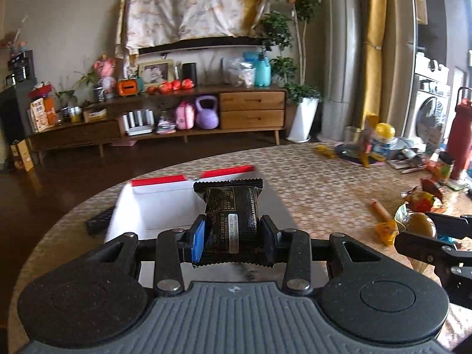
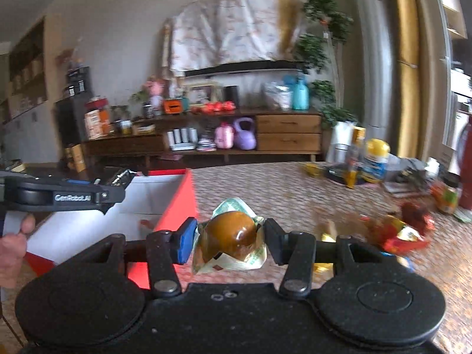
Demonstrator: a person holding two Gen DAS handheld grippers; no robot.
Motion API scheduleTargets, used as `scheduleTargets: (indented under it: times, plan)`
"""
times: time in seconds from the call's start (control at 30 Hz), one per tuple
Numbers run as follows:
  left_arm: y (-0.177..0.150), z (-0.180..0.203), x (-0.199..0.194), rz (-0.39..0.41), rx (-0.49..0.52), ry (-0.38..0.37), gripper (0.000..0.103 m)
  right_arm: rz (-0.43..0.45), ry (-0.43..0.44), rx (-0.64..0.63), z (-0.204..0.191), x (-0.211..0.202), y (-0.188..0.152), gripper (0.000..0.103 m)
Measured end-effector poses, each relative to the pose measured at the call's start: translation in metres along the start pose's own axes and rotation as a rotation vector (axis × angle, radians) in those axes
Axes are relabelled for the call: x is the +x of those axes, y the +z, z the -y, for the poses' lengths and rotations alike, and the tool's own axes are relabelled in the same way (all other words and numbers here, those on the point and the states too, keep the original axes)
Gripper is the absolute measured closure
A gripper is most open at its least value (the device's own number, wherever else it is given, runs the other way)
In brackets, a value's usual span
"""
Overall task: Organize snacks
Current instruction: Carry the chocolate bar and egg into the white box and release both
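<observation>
My left gripper (image 1: pixel 233 230) is shut on a black snack packet (image 1: pixel 231 215) and holds it above the open red-and-white box (image 1: pixel 159 203). My right gripper (image 2: pixel 230 237) is shut on a clear packet holding a brown egg-shaped snack (image 2: pixel 230 233), just right of the box (image 2: pixel 174 203). In the right wrist view the left gripper (image 2: pixel 112 188) reaches over the box from the left. In the left wrist view the right gripper and its snack (image 1: pixel 419 227) show at the right edge. Loose snacks (image 2: pixel 398 230) lie on the woven table to the right.
More loose snack packets (image 1: pixel 424 197) and a sausage stick (image 1: pixel 380 209) lie on the table's right. A yellow-capped jar (image 1: pixel 382 141), papers and a red bottle (image 1: pixel 460 135) stand at the far right. A dark flat object (image 1: pixel 98 221) lies left of the box.
</observation>
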State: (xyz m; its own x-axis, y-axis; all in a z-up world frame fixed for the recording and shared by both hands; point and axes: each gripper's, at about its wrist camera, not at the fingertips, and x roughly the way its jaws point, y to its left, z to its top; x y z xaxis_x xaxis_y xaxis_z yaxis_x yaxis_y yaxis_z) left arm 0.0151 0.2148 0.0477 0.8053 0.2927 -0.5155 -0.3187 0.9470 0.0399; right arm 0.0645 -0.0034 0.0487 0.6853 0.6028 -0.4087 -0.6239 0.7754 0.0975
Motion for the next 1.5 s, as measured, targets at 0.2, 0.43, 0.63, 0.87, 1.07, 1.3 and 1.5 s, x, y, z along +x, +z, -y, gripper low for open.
scheduleTargets:
  times: [0.2, 0.43, 0.63, 0.87, 1.07, 1.3, 1.5]
  plan:
    - [0.004, -0.028, 0.010, -0.037, 0.017, 0.029, 0.065, -0.012, 0.090, -0.053, -0.035, 0.017, 0.010, 0.055]
    - [0.010, -0.041, 0.031, -0.081, 0.060, 0.025, 0.065, -0.026, 0.150, -0.105, -0.067, 0.036, 0.019, 0.055]
    - [0.015, -0.051, 0.053, -0.136, 0.062, 0.013, 0.065, -0.051, 0.182, -0.127, -0.083, 0.046, 0.019, 0.055]
    - [0.013, -0.054, 0.086, -0.237, 0.090, -0.009, 0.065, -0.114, 0.207, -0.166, -0.104, 0.062, 0.012, 0.055]
    - [0.007, -0.055, 0.114, -0.327, 0.128, 0.012, 0.065, -0.174, 0.207, -0.222, -0.121, 0.079, 0.004, 0.055]
    - [0.002, -0.053, 0.132, -0.387, 0.143, 0.001, 0.065, -0.242, 0.203, -0.262, -0.134, 0.093, -0.005, 0.055]
    - [-0.004, -0.054, 0.140, -0.415, 0.135, 0.003, 0.065, -0.275, 0.192, -0.280, -0.138, 0.097, -0.013, 0.054]
